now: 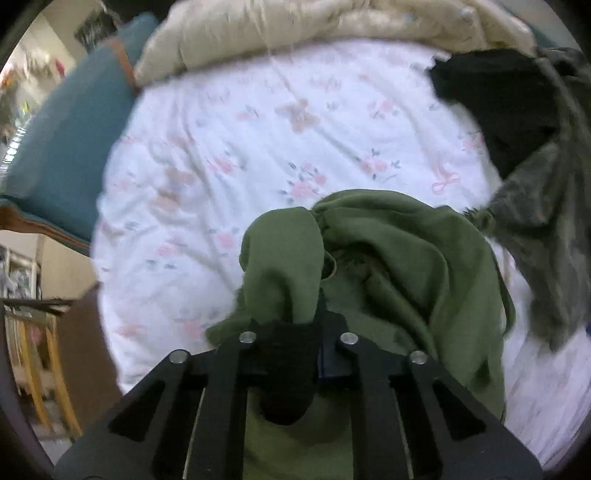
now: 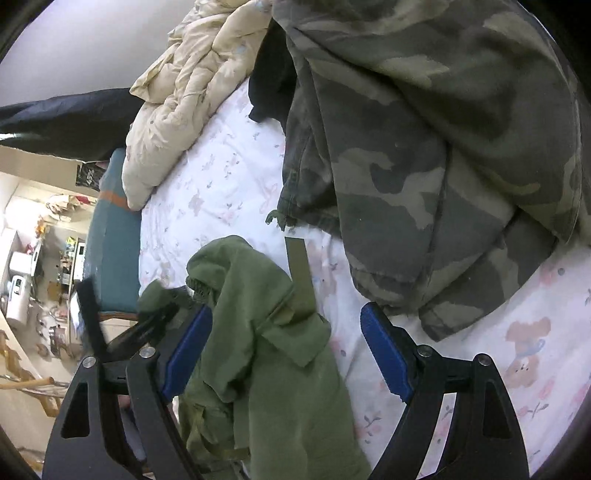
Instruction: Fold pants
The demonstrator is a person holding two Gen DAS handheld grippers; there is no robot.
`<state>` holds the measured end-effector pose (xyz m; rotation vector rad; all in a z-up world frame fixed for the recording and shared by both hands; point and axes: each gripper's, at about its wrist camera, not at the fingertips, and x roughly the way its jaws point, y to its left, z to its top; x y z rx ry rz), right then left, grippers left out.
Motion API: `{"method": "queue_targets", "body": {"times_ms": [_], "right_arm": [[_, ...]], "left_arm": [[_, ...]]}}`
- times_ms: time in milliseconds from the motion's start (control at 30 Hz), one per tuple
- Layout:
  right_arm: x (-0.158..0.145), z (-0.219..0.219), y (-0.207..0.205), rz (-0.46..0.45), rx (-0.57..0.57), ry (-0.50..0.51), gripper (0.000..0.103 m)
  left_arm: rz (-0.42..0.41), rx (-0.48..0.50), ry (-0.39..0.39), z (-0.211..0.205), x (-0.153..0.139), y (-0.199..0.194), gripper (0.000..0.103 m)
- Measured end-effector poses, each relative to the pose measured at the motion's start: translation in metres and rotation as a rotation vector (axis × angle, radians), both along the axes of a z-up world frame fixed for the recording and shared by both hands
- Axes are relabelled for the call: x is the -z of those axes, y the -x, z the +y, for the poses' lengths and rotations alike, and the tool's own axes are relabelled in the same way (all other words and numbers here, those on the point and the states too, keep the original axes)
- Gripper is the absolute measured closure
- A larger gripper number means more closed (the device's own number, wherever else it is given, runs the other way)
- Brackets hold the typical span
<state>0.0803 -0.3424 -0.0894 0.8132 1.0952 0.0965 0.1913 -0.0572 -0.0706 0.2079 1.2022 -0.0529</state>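
The olive green pants [image 1: 388, 258] lie bunched in a heap on the near part of the bed's floral sheet [image 1: 229, 140], right under both tools, nowhere near flat yet. My left gripper [image 1: 291, 317] is pinched down narrow on a fold of that green cloth, which humps up out of the closed jaws; I can't tell how many layers it has. My right gripper [image 2: 286, 343] stands wide, blue pads [image 2: 386, 354] apart, the heap between them, one pad beside the cloth, neither pressing on it. Main risk, as I judge it: the left pinch has a random fold, not the waistband or a hem, so lifting would drag the whole bundle up twisted instead of spreading it. A thin bite could also slip out on a pull. A loose olive strap [image 2: 297, 266] trails from the heap toward the camouflage garment [image 2: 424, 147], could snag or get caught in the right jaws when they close. That camo piece lies just beside the pants on the right side of the bed, overlapping the space I'd need to lay the legs out; a black garment [image 1: 495, 99] sits beyond it. A cream quilt [image 1: 295, 33] is piled along the far edge, teal headboard or bedside panel [image 1: 62, 140] at the left side. Free sheet is mostly far-left of the heap, so spreading should go that way. Left view is blurry, details uncertain.
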Motion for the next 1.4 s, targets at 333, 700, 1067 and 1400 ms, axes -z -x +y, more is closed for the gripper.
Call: {"method": "queue_targets", "body": {"times_ms": [333,700,1067,1400], "right_arm": [[-0.020,0.028,0.016,-0.047,-0.112,0.090,0.018],[-0.009,0.141,-0.046,-0.034,-0.502,0.345,0.018],[0.048,0.234,-0.181,0.083,-0.716,0.363,0.018],[0.041,0.265,-0.143,0.017,-0.983,0.520,0.101]], "left_arm": [[0.061,-0.065,0.059,0.098,-0.025,0.147,0.095],[0.164,-0.178,0.235,0.135,0.018,0.177,0.094],[0.189,-0.166,0.229,0.137,0.023,0.170,0.094],[0.134,-0.195,0.257,0.152,0.007,0.159,0.094]]}}
